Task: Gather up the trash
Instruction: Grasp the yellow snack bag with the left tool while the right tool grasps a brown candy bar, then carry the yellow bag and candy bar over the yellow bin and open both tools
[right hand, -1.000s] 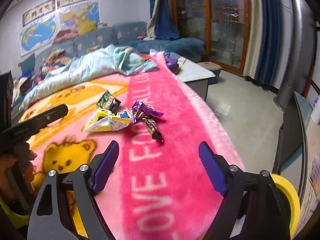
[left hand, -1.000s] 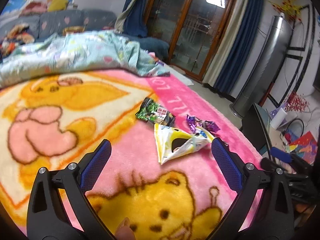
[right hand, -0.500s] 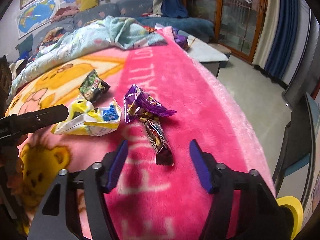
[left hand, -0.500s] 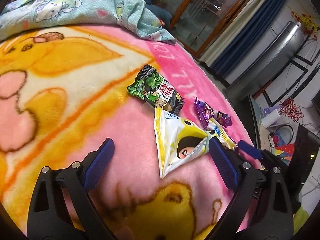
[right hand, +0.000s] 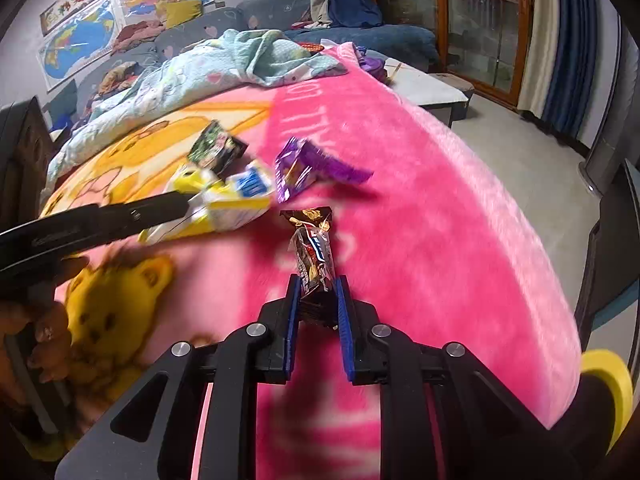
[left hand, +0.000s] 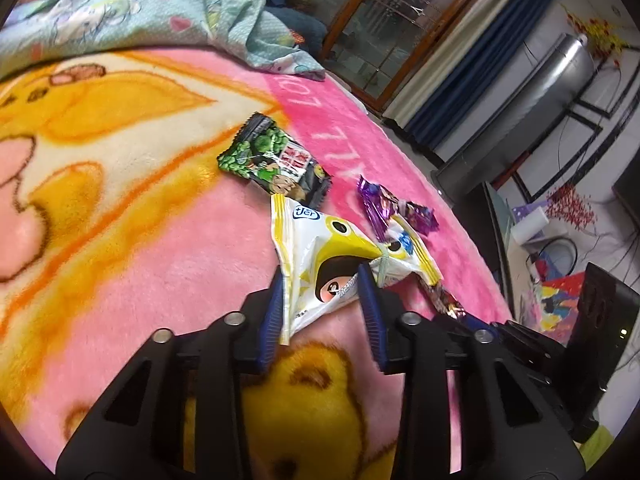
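My left gripper (left hand: 320,280) is shut on the yellow and white snack bag (left hand: 332,256) on the pink blanket (left hand: 160,264). A green and black snack packet (left hand: 276,160) and a purple wrapper (left hand: 380,208) lie just beyond it. My right gripper (right hand: 316,284) is shut on the near end of a brown candy bar wrapper (right hand: 314,248). In the right wrist view the left gripper's finger (right hand: 100,220) reaches in from the left onto the yellow bag (right hand: 224,204), with the purple wrapper (right hand: 308,168) and the green packet (right hand: 216,148) behind.
A light blue quilt (right hand: 224,64) is bunched at the far end of the bed. The bed's edge drops to a tiled floor (right hand: 520,136) on the right. A silver tower unit (left hand: 520,104) and a cluttered side table (left hand: 552,248) stand beside the bed.
Both grippers moved forward and down to the blanket and closed. The left closed on the yellow bag, the right on the brown candy bar wrapper.
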{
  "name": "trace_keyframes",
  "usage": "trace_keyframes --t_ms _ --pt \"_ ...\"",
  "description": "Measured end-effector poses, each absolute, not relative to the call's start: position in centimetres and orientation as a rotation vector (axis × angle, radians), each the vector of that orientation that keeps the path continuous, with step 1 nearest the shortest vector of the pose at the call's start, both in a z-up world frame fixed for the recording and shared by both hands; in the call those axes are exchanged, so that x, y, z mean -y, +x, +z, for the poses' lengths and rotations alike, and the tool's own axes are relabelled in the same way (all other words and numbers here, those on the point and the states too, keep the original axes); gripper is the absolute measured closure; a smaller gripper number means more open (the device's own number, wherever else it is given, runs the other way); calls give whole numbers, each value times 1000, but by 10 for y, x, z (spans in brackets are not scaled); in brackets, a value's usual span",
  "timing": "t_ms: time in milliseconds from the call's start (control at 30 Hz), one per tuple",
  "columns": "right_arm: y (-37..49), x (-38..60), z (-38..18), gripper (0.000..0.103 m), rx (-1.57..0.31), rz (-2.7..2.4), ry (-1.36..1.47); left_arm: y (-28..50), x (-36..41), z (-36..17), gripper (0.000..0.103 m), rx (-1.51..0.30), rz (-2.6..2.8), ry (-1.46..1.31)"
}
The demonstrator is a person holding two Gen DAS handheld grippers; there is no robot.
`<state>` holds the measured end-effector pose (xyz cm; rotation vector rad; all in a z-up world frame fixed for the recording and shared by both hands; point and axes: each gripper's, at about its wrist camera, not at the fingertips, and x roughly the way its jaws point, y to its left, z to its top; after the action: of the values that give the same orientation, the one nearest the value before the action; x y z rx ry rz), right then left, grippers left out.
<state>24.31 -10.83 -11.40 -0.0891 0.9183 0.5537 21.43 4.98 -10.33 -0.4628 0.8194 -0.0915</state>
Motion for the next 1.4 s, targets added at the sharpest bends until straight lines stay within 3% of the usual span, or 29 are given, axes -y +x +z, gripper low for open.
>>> trace_keyframes --t_ms 100,167,1400 --pt "234 112 -114 86 -919 557 -76 209 -45 -100 86 -811 -93 -443" --pt "226 117 -113 86 -922 560 -59 203 -43 -96 98 -794 -96 -435" --pt "168 227 -52 86 -798 422 110 141 37 -38 98 -682 -289 -255"
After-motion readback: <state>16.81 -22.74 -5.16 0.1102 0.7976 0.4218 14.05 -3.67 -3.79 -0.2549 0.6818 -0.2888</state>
